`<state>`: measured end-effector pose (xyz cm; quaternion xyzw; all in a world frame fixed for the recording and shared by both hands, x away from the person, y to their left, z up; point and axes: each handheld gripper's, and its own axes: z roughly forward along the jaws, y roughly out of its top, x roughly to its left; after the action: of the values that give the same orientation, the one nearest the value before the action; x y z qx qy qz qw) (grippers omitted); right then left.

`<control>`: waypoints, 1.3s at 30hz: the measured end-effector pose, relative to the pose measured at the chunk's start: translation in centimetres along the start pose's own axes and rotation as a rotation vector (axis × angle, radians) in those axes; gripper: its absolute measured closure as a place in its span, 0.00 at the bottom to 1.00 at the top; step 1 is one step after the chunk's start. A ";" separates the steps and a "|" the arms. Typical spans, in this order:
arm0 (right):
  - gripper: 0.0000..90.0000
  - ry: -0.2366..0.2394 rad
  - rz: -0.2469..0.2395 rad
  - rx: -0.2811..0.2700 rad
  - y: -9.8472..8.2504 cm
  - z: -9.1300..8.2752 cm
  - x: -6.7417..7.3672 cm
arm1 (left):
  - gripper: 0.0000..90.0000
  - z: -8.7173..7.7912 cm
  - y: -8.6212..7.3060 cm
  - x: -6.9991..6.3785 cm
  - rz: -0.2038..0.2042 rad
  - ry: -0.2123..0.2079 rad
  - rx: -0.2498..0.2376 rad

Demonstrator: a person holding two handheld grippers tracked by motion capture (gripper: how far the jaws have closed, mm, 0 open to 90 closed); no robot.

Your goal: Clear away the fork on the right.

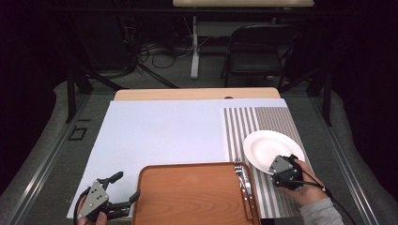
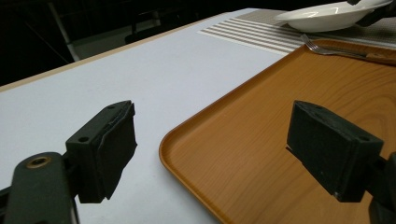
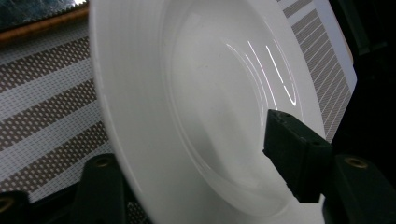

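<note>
The work in hand is the white plate (image 1: 265, 147), which sits on the striped placemat (image 1: 244, 123) at the right of the surface (image 1: 159, 129), just beside the tray's far right corner. The right tool (image 1: 280, 167) has its jaws astride the plate's near rim, one below it and one above, inside the bowl. The right gripper view does not settle whether the pads already press on the rim, so the grasp looks begun rather than secured. The plate appears to rest flat on the mat, so lifting and moving it are not yet done.

The left tool (image 1: 123, 187) hovers at the tray's (image 1: 187, 192) near left corner with its jaws spread wide and nothing between them.

Materials: the plate is glossy, round, shallow-welled with a broad rim, and throws curved highlights. The placemat is a woven mesh in brown and pale stripes. The tray is wood-grained, orange-brown, rectangular with rounded corners and a raised lip. A metal fork (image 1: 240, 171) lies along its right edge. The surface carries a matte white sheet over a pale wooden top.
</note>
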<state>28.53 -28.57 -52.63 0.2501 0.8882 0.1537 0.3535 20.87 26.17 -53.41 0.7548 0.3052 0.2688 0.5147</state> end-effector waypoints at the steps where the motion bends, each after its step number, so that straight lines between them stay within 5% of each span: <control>1: 0.49 0.005 -0.015 0.027 0.2 -0.2 -0.1 | 0.17 0.0 0.0 0.0 -0.001 0.001 0.000; 15: 0.60 0.022 -0.093 0.022 0.3 -0.3 0.2 | 0.17 0.0 0.0 0.0 -0.002 0.001 -0.002; 31: 0.85 0.078 -0.161 0.055 1.0 -0.5 0.0 | 0.17 -0.1 0.0 0.0 0.000 -0.001 -0.004; 39: 0.87 0.080 -0.200 0.065 1.0 -0.5 0.0 | 0.17 -0.1 0.0 0.0 0.001 0.000 -0.002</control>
<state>28.52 -27.82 -51.88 0.1654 0.9266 0.0986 0.3230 20.85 26.22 -53.37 0.7544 0.3044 0.2696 0.5153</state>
